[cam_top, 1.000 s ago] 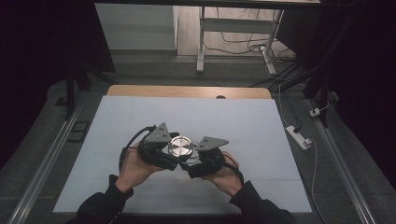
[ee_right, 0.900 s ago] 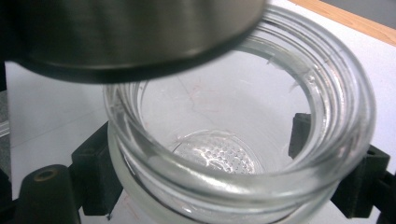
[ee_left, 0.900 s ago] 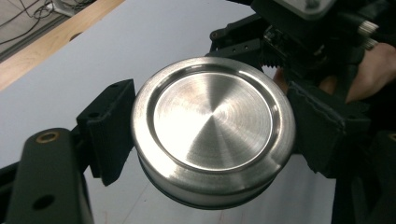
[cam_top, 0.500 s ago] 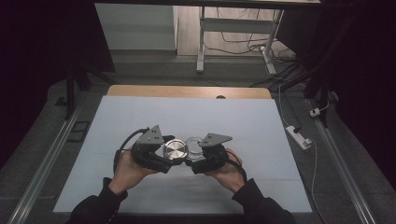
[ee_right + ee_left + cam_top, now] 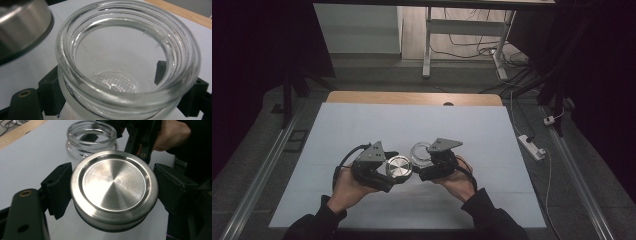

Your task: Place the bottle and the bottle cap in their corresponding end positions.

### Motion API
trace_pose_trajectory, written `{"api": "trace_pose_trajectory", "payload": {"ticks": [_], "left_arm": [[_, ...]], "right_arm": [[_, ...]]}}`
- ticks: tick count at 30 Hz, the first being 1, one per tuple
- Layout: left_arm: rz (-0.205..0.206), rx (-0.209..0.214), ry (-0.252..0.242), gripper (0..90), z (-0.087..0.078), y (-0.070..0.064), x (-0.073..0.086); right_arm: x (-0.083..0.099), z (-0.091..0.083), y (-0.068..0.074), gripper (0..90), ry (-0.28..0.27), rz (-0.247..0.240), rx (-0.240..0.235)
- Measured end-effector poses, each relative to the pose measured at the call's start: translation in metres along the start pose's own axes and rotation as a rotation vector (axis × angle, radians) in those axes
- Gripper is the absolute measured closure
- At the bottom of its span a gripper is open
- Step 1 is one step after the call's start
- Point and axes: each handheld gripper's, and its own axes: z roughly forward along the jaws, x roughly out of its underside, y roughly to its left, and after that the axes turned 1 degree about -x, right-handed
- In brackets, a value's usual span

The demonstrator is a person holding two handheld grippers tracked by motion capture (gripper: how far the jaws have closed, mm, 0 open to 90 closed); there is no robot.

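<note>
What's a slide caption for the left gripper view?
Left hand-held gripper clamps a steel lid; open glass jar behind.

The lid (image 5: 114,188) is brushed metal, satin-bright with fine concentric turning marks and a smooth raised rim. The jar (image 5: 127,60) is clear, glossy glass with moulded threads and a stippled base. The jaw pads look matt black and slightly rough. The table (image 5: 362,125) is matt pale sheet; bare wood edges it at 12 o'clock.
</note>
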Motion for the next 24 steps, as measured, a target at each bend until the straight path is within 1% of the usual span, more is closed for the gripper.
{"api": "trace_pose_trajectory", "payload": {"ticks": [10,15,17,24], "left_arm": [[0.025,0.025,0.007,20.5,0.014,-0.006,0.01],[0.036,0.03,0.009,20.5,0.019,-0.008,0.014],[0.047,0.033,0.017,20.5,0.024,-0.009,0.018],[0.059,0.036,0.016,20.5,0.035,-0.011,0.025]], "right_arm": [[-0.005,0.01,-0.009,14.8,0.005,0.011,0.008],[-0.008,0.015,-0.013,14.8,0.011,0.018,0.015],[-0.009,0.017,-0.015,14.8,0.012,0.02,0.02],[-0.012,0.025,-0.023,14.8,0.015,0.028,0.038]]}}
